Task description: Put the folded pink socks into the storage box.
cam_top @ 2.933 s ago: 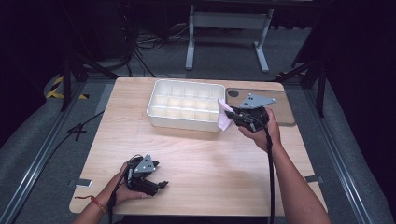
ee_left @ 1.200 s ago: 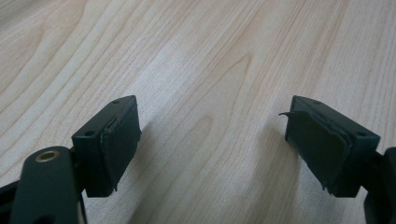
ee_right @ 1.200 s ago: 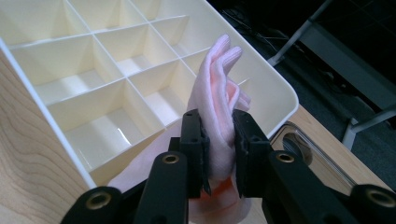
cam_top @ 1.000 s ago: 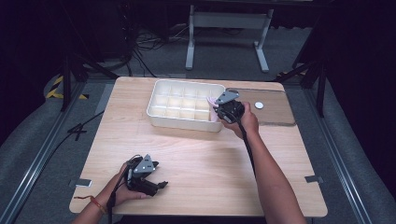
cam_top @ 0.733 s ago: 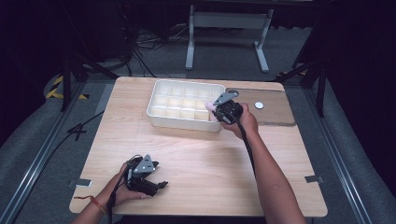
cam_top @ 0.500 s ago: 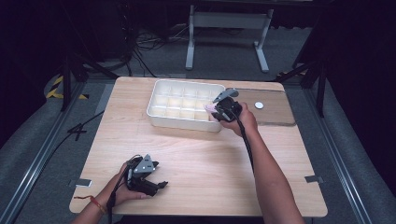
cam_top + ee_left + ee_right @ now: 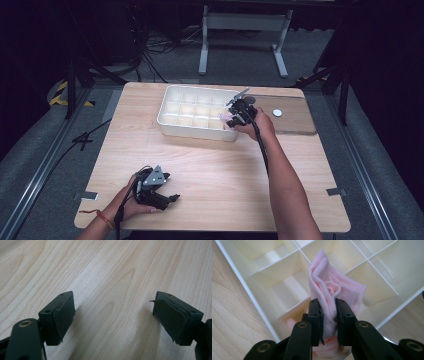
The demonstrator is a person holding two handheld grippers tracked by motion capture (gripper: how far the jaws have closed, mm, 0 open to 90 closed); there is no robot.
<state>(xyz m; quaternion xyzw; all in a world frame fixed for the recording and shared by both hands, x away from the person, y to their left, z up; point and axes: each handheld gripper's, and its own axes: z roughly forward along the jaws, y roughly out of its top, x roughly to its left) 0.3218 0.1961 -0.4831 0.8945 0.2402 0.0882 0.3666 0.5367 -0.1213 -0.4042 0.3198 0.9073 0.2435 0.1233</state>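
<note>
The table has a light wood-grain top with rounded corners; a darker brown strip runs along its far right part, and a small white disc lies on that strip. Two grey tape marks sit near the table's left and right edges. The table stands on grey carpet in a dark room; a grey metal stand and loose black cables lie on the floor beyond the table's far edge, and metal rails flank the table on both sides.

A white tray divided into square compartments rests on the far middle of the table. The right gripper is at the tray's near right corner, jaws clamped on a pink cloth. The cloth stands bunched and upright between the pads, over a compartment in the tray's near row; its lower folds hang below the jaws.

The left gripper rests on the table's near left part, well apart from the tray. Its jaws stand wide apart with bare wood between them.
</note>
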